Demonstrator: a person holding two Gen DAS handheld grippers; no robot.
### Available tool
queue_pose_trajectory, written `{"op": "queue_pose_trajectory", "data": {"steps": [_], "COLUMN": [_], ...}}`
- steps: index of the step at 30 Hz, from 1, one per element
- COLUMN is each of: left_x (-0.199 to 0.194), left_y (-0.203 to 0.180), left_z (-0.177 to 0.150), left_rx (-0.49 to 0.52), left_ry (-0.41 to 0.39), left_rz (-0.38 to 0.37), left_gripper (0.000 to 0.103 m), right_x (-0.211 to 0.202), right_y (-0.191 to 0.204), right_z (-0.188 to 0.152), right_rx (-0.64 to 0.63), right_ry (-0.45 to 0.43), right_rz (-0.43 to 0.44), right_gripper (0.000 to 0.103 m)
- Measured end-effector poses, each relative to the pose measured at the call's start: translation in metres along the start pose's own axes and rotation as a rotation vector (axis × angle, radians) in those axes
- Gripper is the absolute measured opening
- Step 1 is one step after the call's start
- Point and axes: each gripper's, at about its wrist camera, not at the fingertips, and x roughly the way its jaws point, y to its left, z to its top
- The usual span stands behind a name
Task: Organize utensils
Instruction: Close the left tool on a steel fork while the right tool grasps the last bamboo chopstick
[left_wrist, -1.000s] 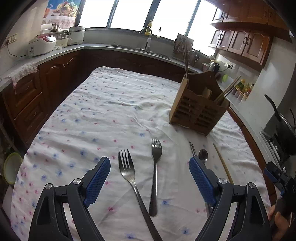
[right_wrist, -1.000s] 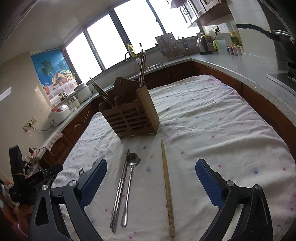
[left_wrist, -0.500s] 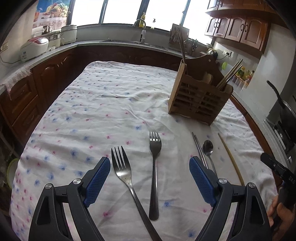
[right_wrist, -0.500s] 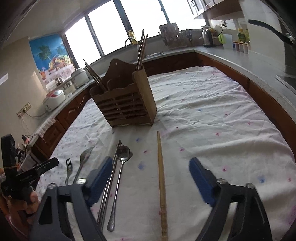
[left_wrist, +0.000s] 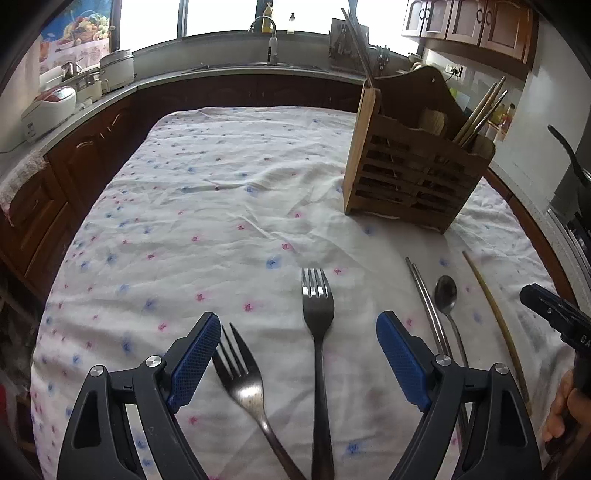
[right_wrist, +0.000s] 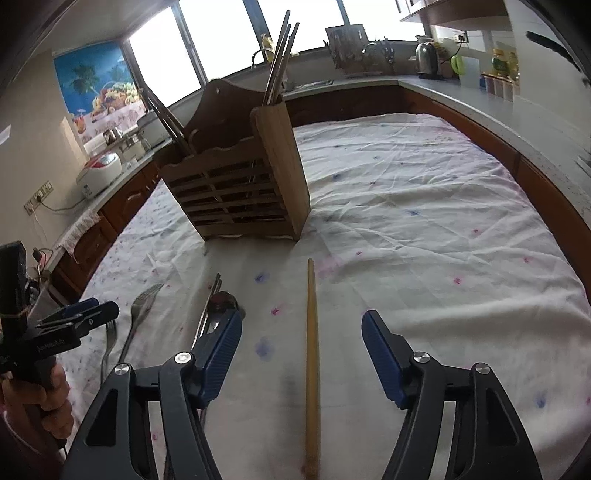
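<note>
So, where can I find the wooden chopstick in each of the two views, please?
Left wrist view: the wooden chopstick lies at the far right on the cloth, right of the spoon.
Right wrist view: the chopstick runs up the centre, between the open fingers of the right gripper.
Shared landmark: the wooden utensil holder, standing behind it.

Both grippers: black plastic arms, silver screws, ribbed blue fingers (left_wrist: 194, 356). Bare-skinned hand (right_wrist: 44, 398) wrapped round a black handle.
</note>
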Motion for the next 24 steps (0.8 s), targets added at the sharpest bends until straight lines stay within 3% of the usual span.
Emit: {"op": "queue_pose_trajectory", "data": {"steps": [4, 14, 16, 19, 22, 24], "left_x": [0.013, 0.051, 0.061, 0.067, 0.069, 0.07], "left_y": [-0.001, -0.004, -0.004, -0.006, -0.008, -0.009], "left_z": [0.007, 0.02, 0.02, 0.022, 0.025, 0.025], "left_rx": [0.003, 0.033, 0.036, 0.052, 0.06, 0.061], "left_ry": [0.014, 0.087, 0.115, 0.11, 0.113, 0.119], "left_rz": [-0.008, -0.008, -0.011, 0.004, 0.0, -0.01], "left_gripper": [0.083, 0.063, 0.053, 0.047, 0.027, 0.023], "right_x": [0.017, 0.051, 0.059, 0.062, 0.064, 0.063], "right_y": [0.003, 0.008, 0.007, 0.009, 0.009, 0.006], "right_z": [0.005, 0.018, 0.018, 0.021, 0.022, 0.022], "right_rx": [-0.034, -0.089, -0.09, -0.107, -0.121, -0.106], "right_ry": [0.038, 0.103, 0.136, 0.138, 0.146, 0.15], "right_rz": [-0.015, -0.039, -0.038, -0.044, -0.07, -0.061], "right_gripper": [0.054, 0.043, 0.039, 0.03, 0.012, 0.006]}}
